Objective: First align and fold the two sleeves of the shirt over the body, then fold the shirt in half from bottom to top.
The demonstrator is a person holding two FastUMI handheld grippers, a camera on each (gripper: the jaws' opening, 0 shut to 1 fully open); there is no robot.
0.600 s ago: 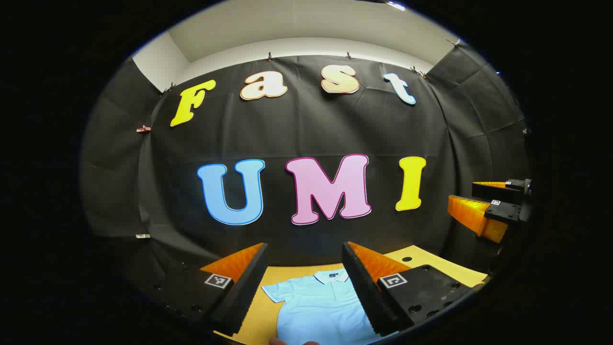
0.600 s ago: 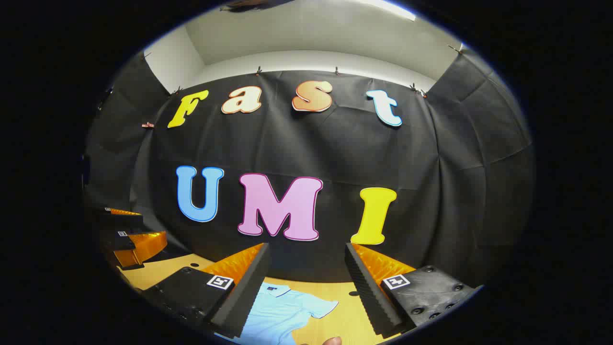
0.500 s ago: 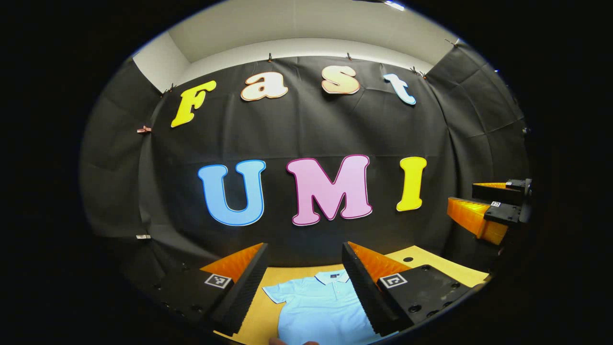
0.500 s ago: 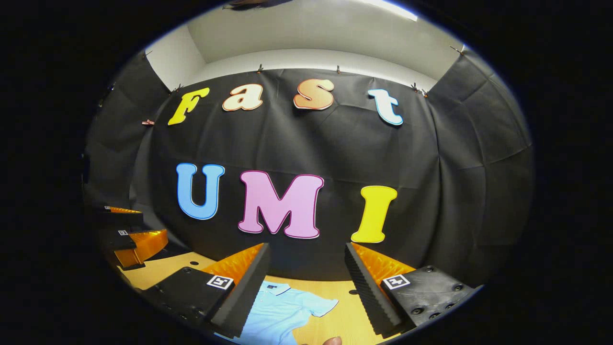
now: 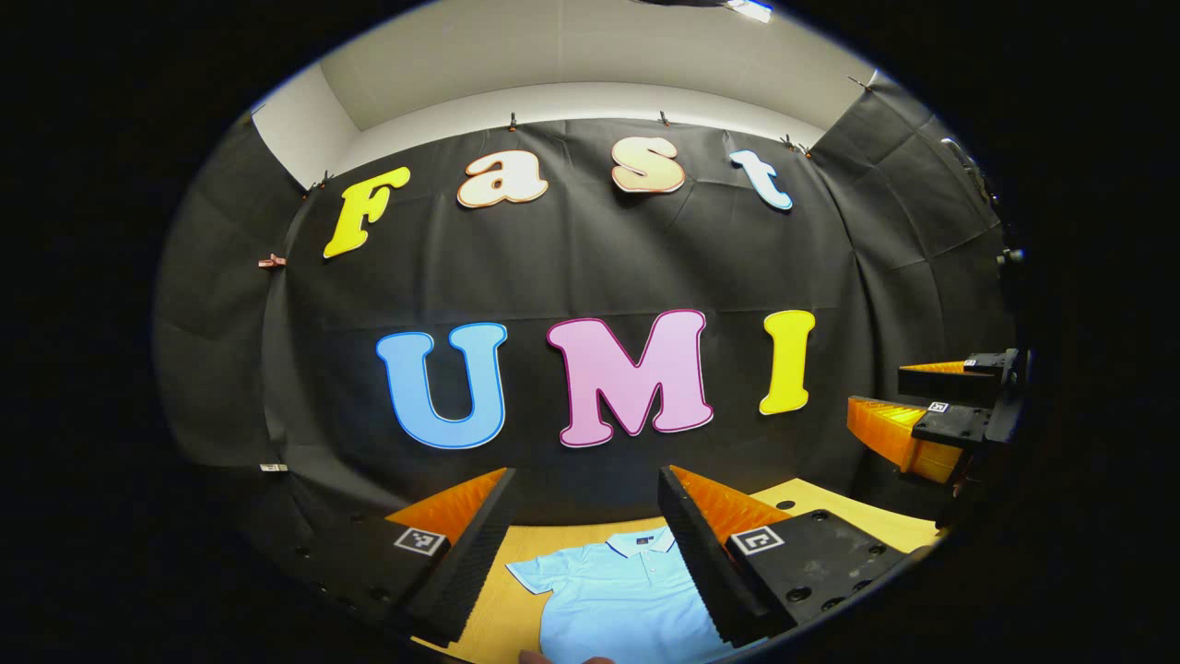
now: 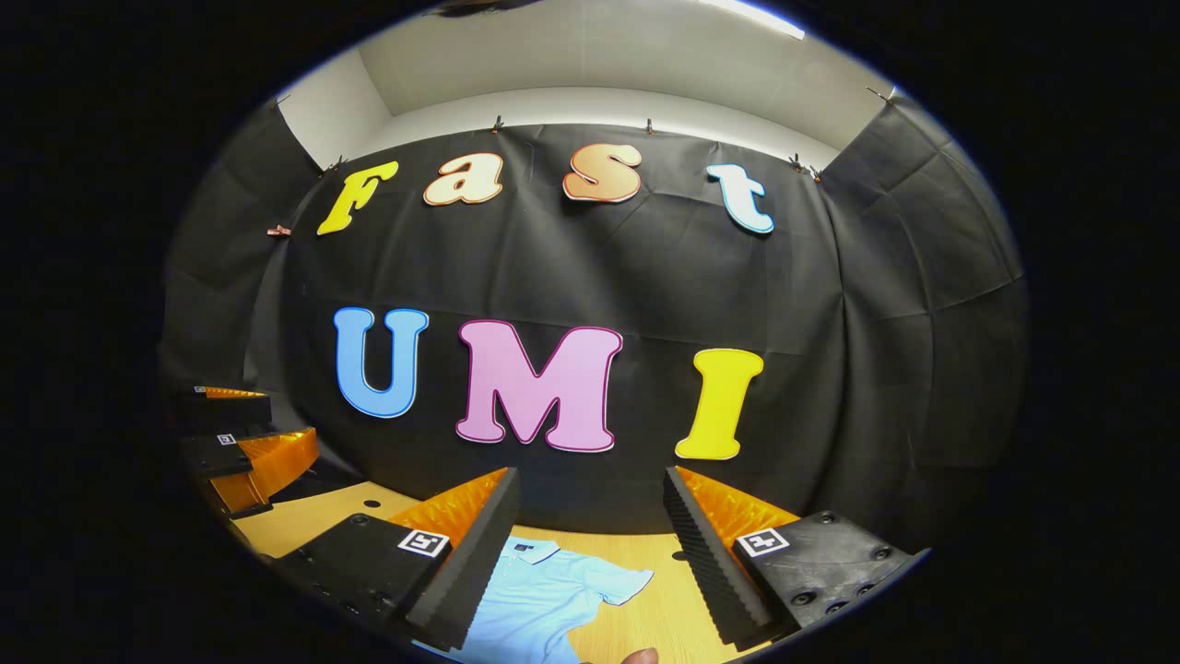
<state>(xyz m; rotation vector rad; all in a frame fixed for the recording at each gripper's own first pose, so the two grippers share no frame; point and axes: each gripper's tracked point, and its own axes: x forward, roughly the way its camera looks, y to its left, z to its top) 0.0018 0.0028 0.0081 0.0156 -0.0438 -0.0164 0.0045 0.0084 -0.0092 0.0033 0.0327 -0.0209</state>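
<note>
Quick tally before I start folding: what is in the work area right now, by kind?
Shirts: 1, a light blue polo shirt lying flat, sleeves spread
Tables: 1, a wooden table
Grippers: 2, the left gripper and the right gripper, both open above the shirt
Total: 4

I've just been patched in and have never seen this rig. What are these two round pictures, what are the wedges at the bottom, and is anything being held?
A person holds a hand-held gripper in each hand, and a camera rides on each, looking forward along its two fingers. The wedges at the bottom are those fingers. In the left gripper view, the left hand-held gripper stands open, holding nothing; the right one shows far right. In the right gripper view, the right hand-held gripper is also open and holding nothing. A light blue polo shirt lies flat on the wooden table, sleeves spread, not yet folded.
</note>
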